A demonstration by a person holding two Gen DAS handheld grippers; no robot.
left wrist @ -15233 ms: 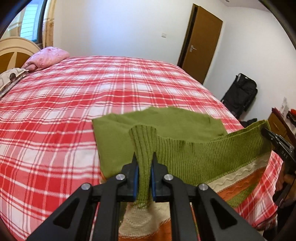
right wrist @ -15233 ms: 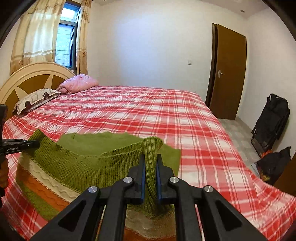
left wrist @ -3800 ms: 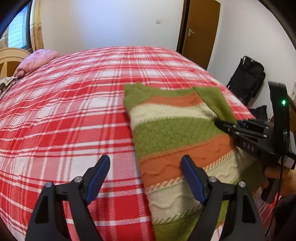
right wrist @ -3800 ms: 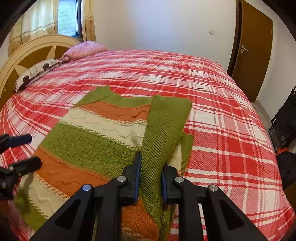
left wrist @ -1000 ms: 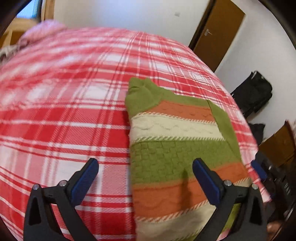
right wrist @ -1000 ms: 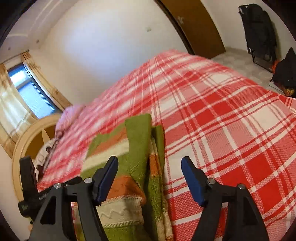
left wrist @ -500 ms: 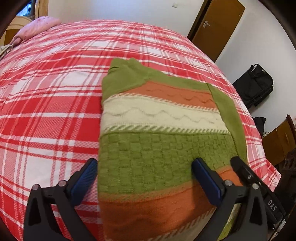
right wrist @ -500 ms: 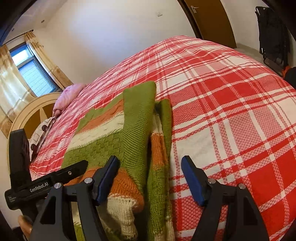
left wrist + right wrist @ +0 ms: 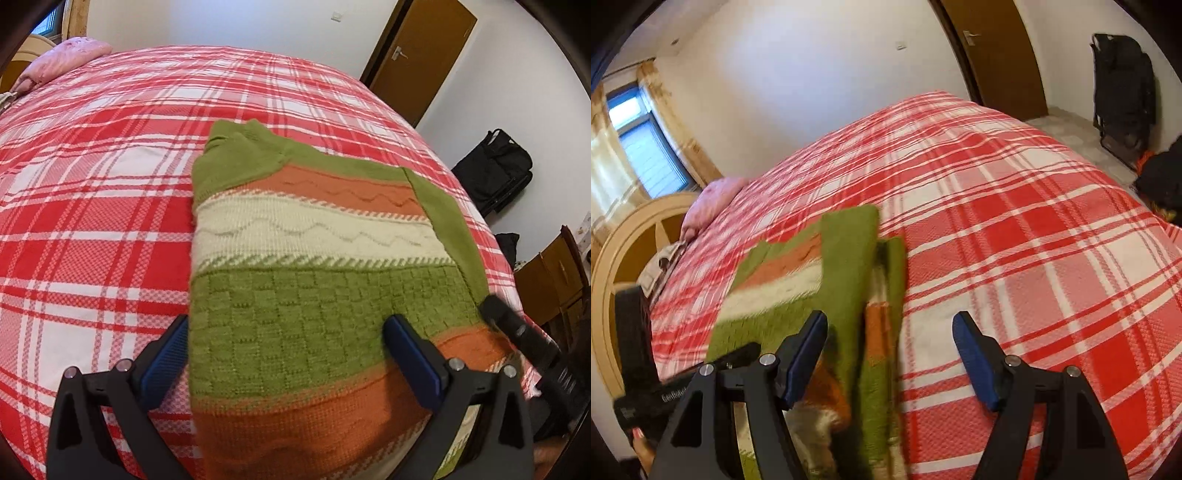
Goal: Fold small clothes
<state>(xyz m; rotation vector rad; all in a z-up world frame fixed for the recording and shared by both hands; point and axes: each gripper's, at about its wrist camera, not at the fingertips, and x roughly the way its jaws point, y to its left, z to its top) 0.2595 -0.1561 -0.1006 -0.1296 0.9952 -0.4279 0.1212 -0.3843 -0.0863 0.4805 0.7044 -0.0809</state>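
Observation:
A knitted sweater [image 9: 314,258] in green, orange and cream stripes lies flat on the red plaid bed [image 9: 92,184], its sleeves folded in over the body. My left gripper [image 9: 288,354] is open and empty, its jaws straddling the sweater's near end. My right gripper [image 9: 890,354] is open and empty, low over the sweater's right edge, where the folded green sleeve [image 9: 849,266] lies on the sweater [image 9: 768,306]. Its dark body [image 9: 524,339] shows at the right in the left wrist view. The left gripper's body [image 9: 639,354] shows at the left in the right wrist view.
A pink pillow [image 9: 66,59] and a curved wooden headboard [image 9: 624,251] are at the bed's far end. A brown door [image 9: 417,55] and a black bag [image 9: 495,170] stand to the right. A wooden cabinet [image 9: 550,280] is near the bed's right side.
Both grippers let go of the sweater and opened. In the last second both have come down closer to its near end; the sweater lies still.

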